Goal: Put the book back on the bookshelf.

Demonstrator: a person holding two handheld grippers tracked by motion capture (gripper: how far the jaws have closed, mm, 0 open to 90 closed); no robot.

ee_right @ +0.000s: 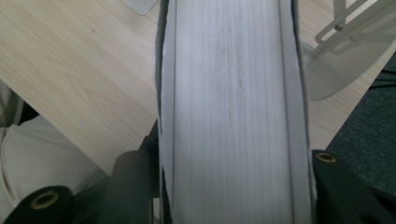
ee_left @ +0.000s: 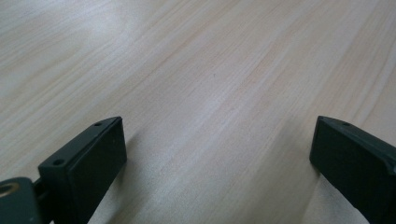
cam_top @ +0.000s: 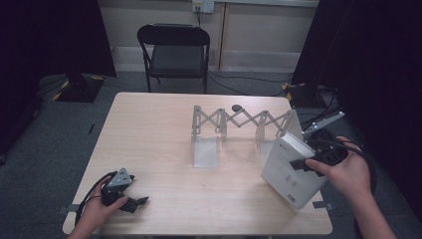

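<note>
Even overhead light, dark room edges, soft blur in close views.

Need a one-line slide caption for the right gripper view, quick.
Right gripper shut on a white book, page edges facing the camera, above the wooden table beside the metal rack.

Bare table lies open leftward; the expanding rack blocks the far right side.
</note>
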